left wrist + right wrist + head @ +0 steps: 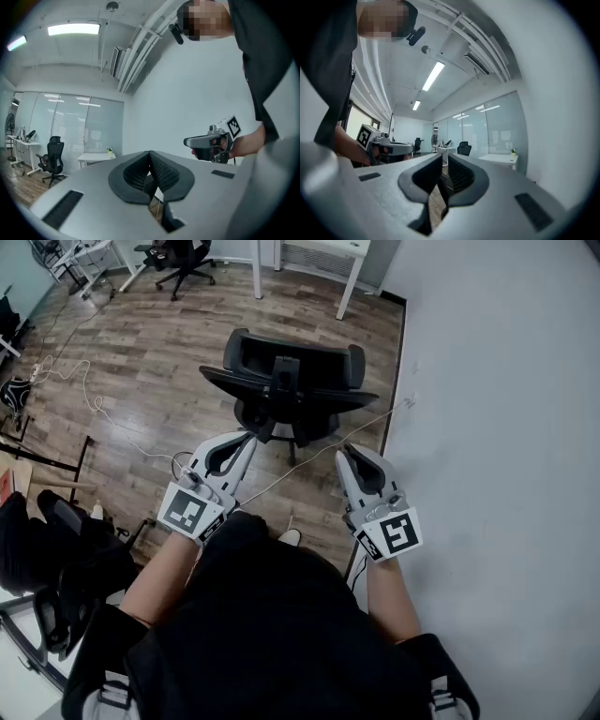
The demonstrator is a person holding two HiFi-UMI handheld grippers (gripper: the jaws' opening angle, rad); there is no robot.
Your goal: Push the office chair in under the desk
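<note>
Chair: the office chair (286,390) stands just beyond my two grippers, centred between them, its backrest running left to right, with the white desk (349,277) farther off. My left gripper (249,439), jaws pressed together and empty, sits slightly nearer it. My right gripper (343,455) shows a narrow, empty gap.

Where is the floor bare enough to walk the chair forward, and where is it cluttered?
Bare wood floor lies between the office chair and the white desk, and left of the chair up to the white cable. Crowded: lower left, black gear; wall hugs the right.
</note>
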